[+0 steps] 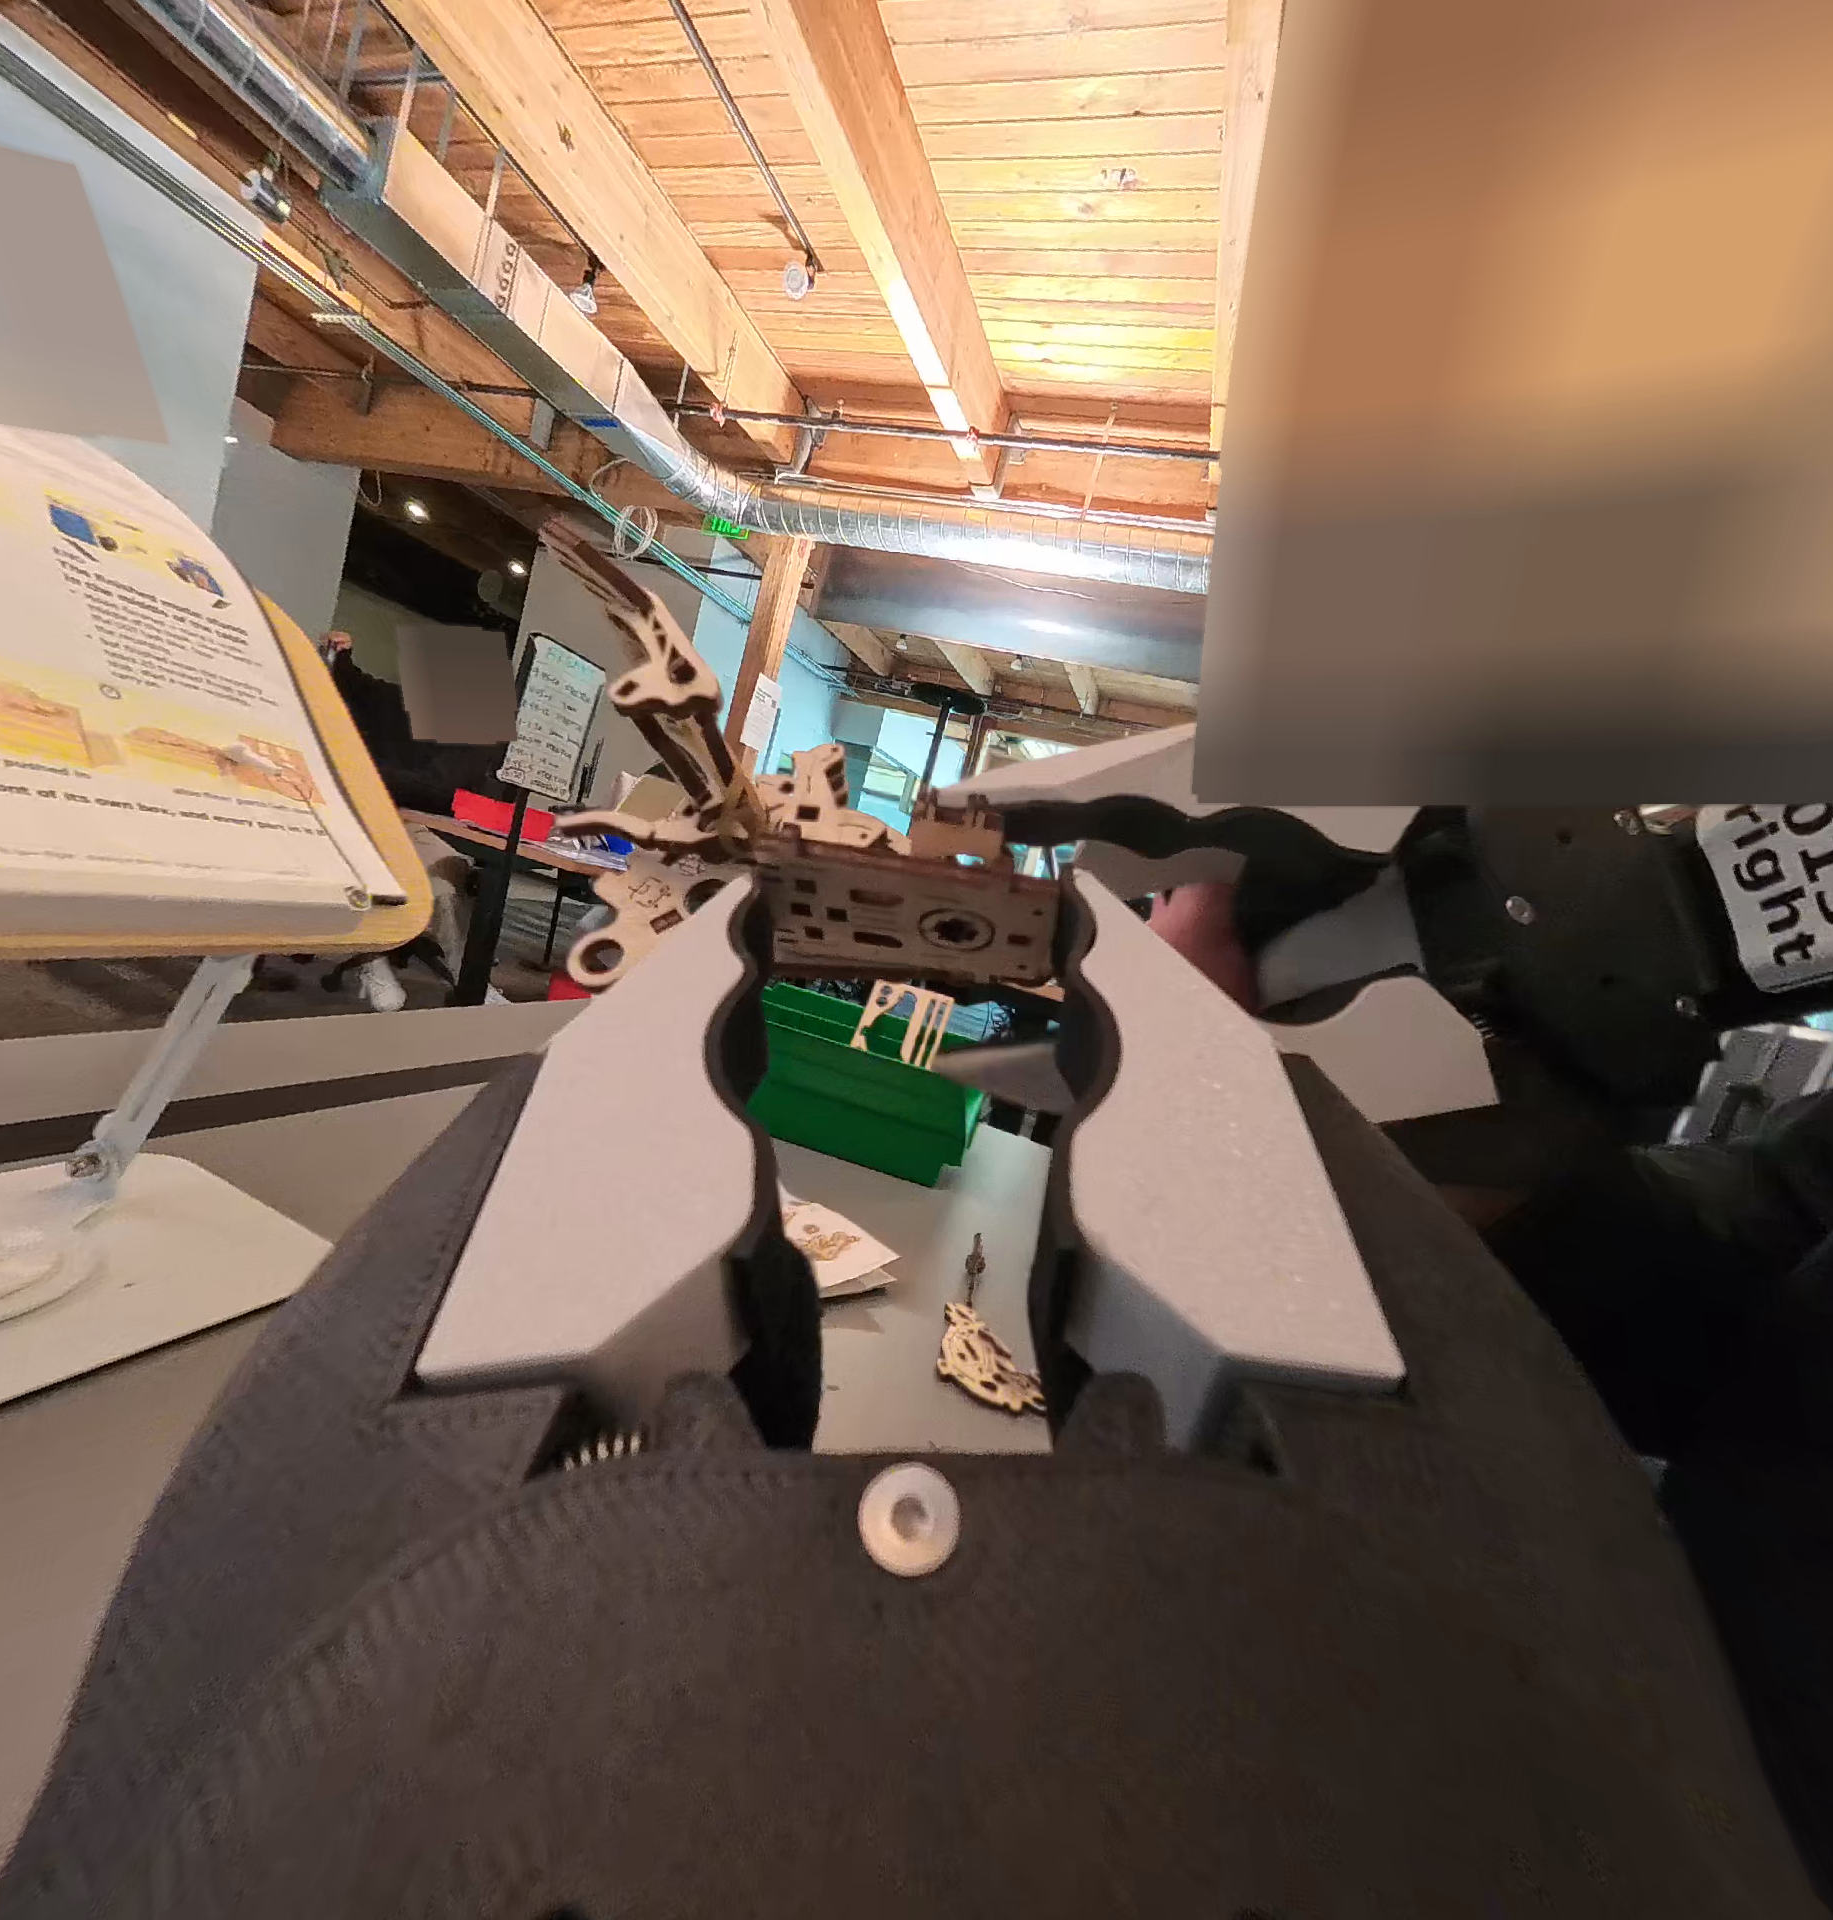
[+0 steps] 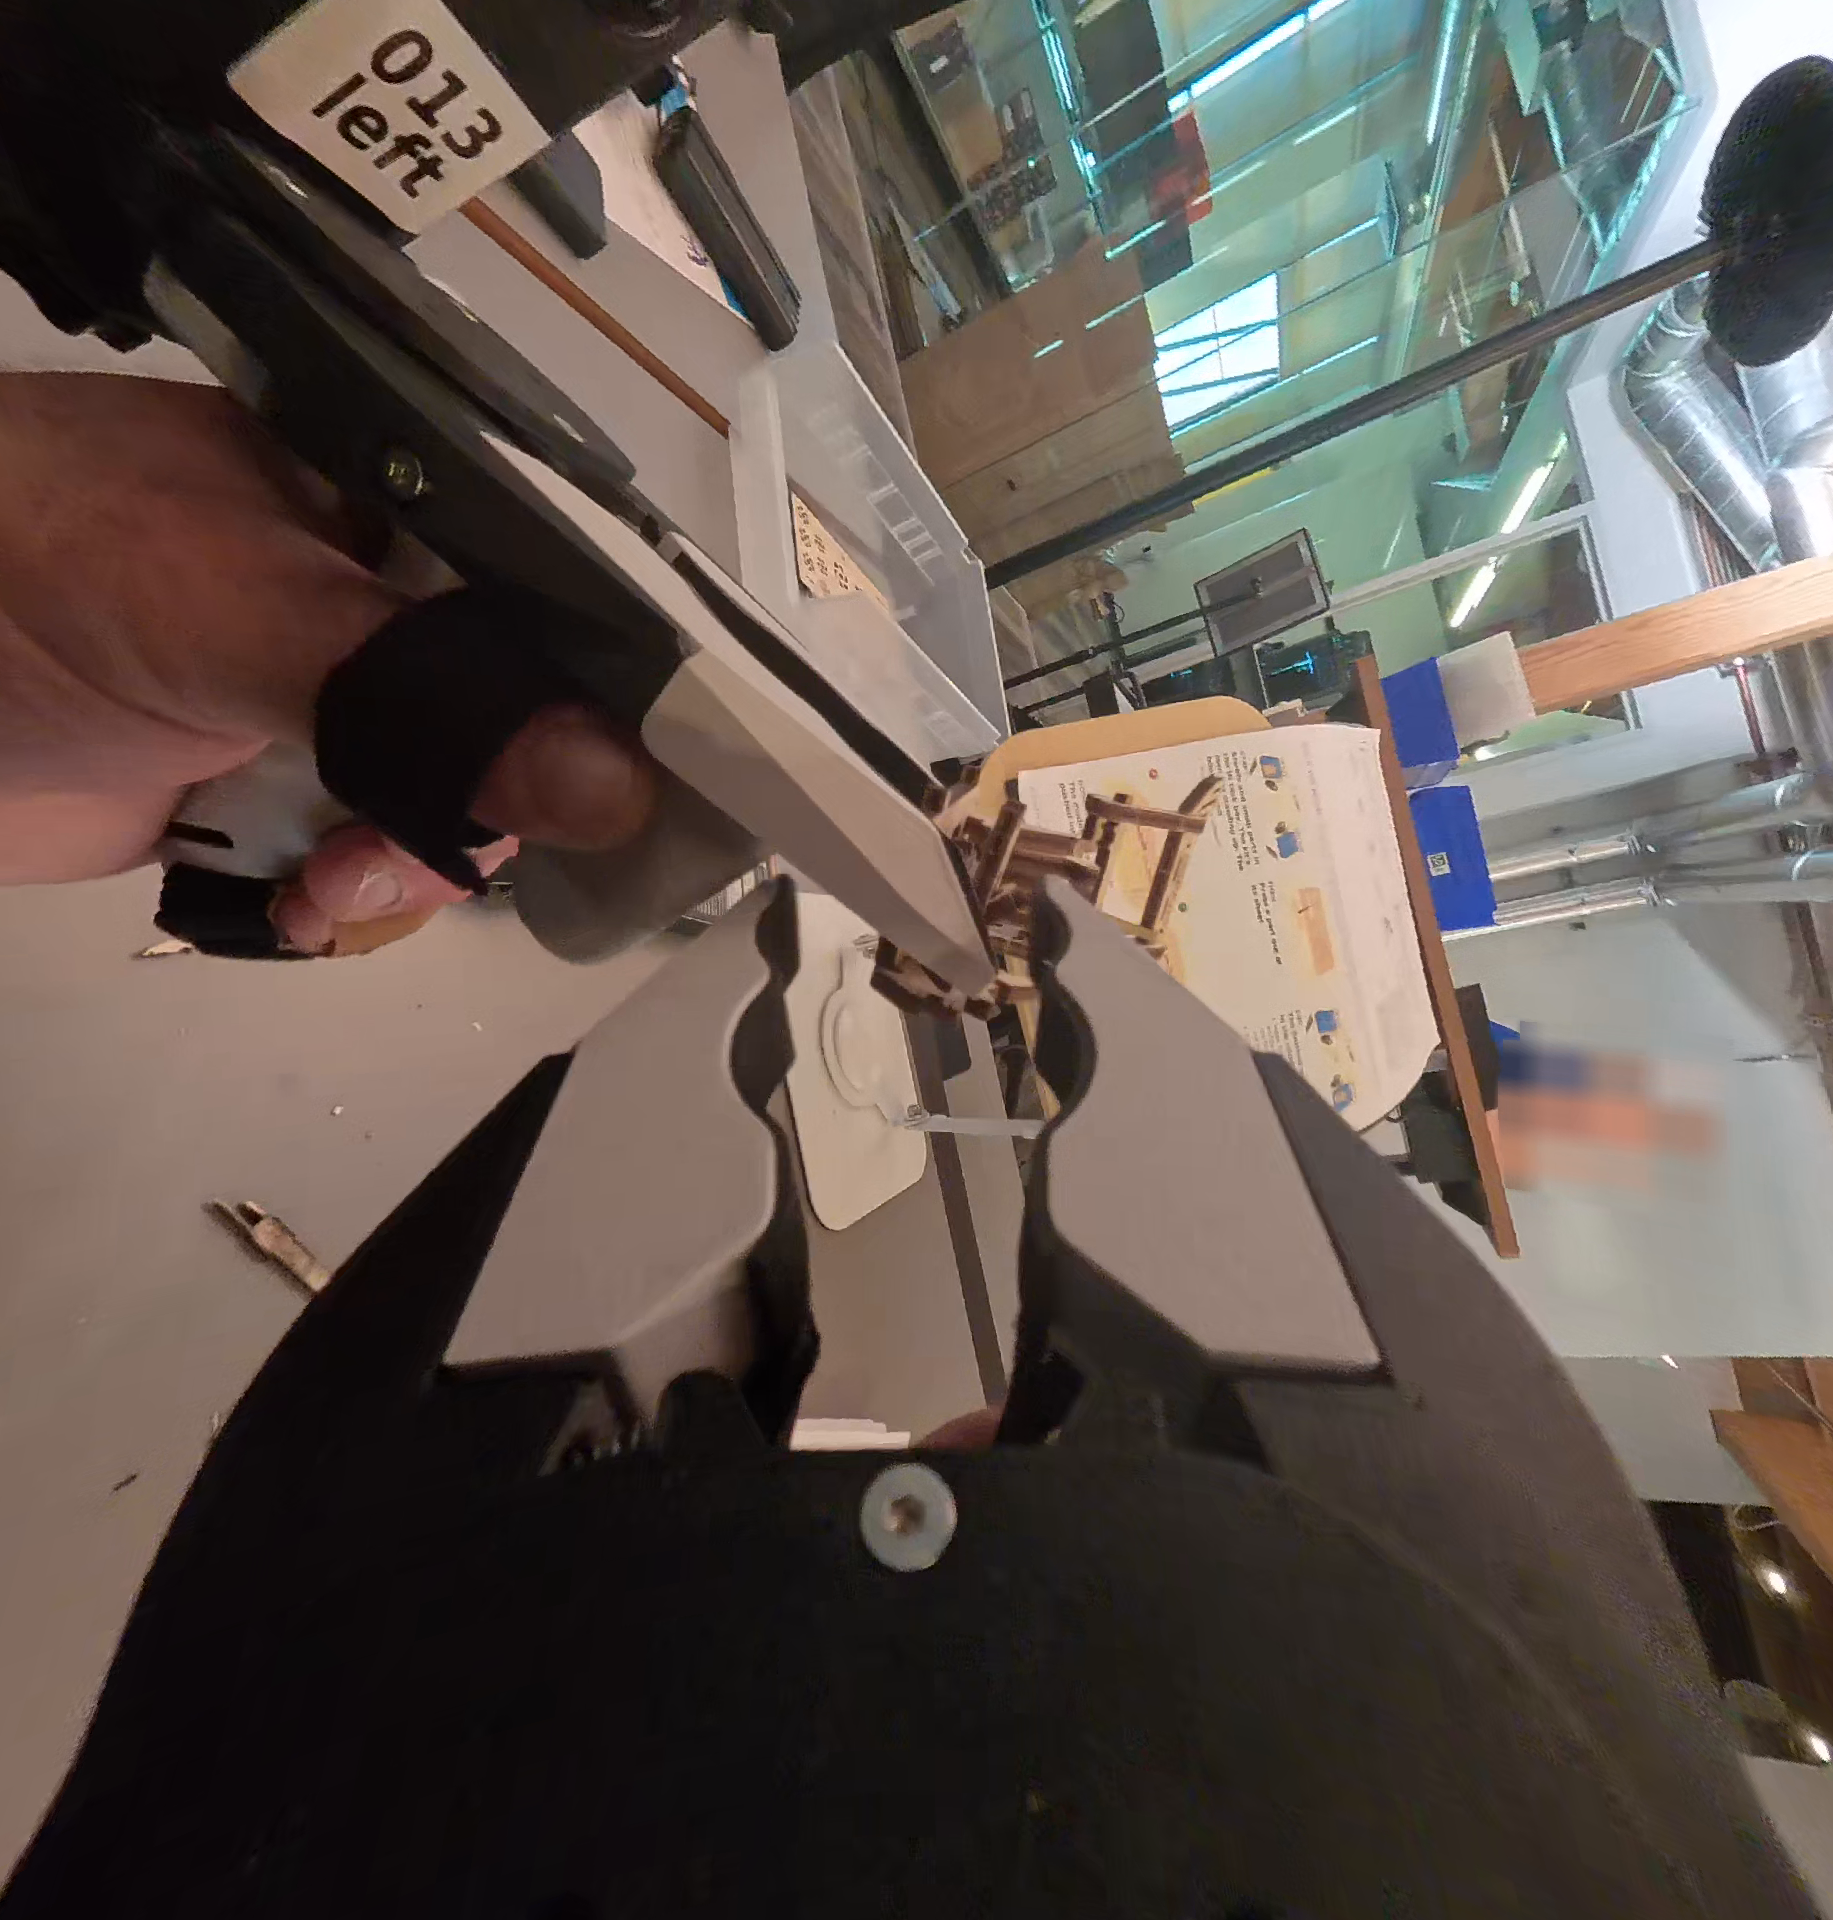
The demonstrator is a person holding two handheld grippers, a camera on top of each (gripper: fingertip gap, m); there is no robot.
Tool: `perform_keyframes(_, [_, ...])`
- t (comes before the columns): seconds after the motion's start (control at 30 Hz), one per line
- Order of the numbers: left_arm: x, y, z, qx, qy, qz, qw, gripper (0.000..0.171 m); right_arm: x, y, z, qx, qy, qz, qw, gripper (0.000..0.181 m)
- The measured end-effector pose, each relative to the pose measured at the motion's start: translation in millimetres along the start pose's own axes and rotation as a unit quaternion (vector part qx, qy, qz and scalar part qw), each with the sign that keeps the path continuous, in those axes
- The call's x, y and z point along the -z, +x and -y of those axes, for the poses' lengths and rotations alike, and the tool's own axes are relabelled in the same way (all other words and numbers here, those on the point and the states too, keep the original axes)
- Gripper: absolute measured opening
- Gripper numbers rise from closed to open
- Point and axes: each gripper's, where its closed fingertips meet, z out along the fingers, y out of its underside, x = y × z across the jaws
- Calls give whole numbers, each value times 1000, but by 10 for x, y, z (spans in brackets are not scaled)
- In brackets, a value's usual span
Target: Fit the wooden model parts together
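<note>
A laser-cut wooden model (image 1: pixel 870 920) with a long jointed arm (image 1: pixel 673 675) is held up off the table. My left gripper (image 1: pixel 907 909) is shut on the model's box-shaped body from both sides. My right gripper (image 2: pixel 917 904) comes in from the right, rolled sideways, with its jaws apart around the model's near end. Its upper finger (image 1: pixel 1078 790) touches a small wooden piece (image 1: pixel 959 831) on top of the model, and its lower finger (image 1: pixel 1005 1070) sits below the body with a gap. In the right wrist view the model (image 2: pixel 1005 862) is partly hidden behind a left-gripper finger (image 2: pixel 839 831).
A loose wooden part (image 1: pixel 990 1366) and a thin stick part (image 1: pixel 976 1257) lie on the grey table (image 1: pixel 891 1351). A green tray (image 1: pixel 860 1101) holds a wooden sheet piece (image 1: pixel 907 1023). An instruction booklet (image 1: pixel 133 707) stands on a white stand (image 1: pixel 112 1247) at left. A clear bin (image 2: pixel 860 520) is beyond. The grippers are tip to tip, or close to it.
</note>
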Motion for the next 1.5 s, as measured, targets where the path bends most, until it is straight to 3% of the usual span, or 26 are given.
perform_keyframes(0.07, [-44, 32, -2, 3, 0, 2, 1000, 52, 35, 53, 5, -7, 5, -14, 1000, 31])
perform_keyframes(0.37, [-219, 176, -53, 18, -2, -10, 1000, 52, 211, 147, -113, -45, 32, -25, 998, 25])
perform_keyframes(0.87, [-150, 168, -190, 40, -29, -31, 998, 48, 317, 102, -389, -132, 87, 42, 987, 19])
perform_keyframes(1.0, [29, 50, -229, -46, -73, -1, 996, 49, 325, -4, -478, -142, 104, 80, 981, 19])
perform_keyframes(1.1, [116, 126, -405, -169, -160, -12, 972, 50, 306, -223, -573, -135, 116, 131, 975, 19])
perform_keyframes(1.23, [172, 155, -792, -305, -279, -25, 910, 47, 296, -539, -670, -139, 133, 214, 958, 19])
perform_keyframes(1.3, [231, 105, -997, -330, -327, -27, 885, 41, 295, -682, -705, -150, 148, 256, 943, 19])
perform_keyframes(1.5, [398, 90, -1418, -338, -394, -47, 854, 22, 256, -1128, -879, -158, 175, 346, 908, 19])
